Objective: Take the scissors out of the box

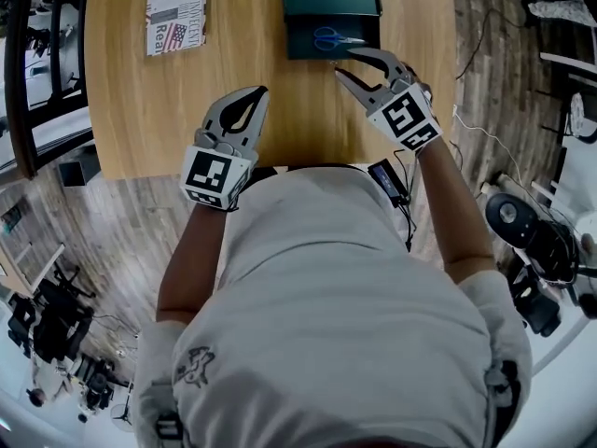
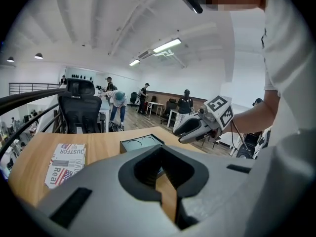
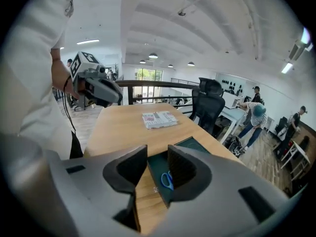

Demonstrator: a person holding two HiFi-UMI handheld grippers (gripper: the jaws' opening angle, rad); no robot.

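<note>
Right tool (image 1: 343, 63) near scissors (image 1: 334, 39); booklet (image 1: 175, 11) apart

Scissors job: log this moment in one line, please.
scissors: in open box, untouched | right hand-held gripper: open, empty, at box's near edge | left hand-held gripper: shut, empty, over table

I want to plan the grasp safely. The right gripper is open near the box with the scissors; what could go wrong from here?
1. The scissors lie flat on the floor of the box, so the open right gripper may strike the box's rim or only push them.
2. The left gripper is shut and apart from the box; nothing steadies it, so it may slide on the table.
</note>
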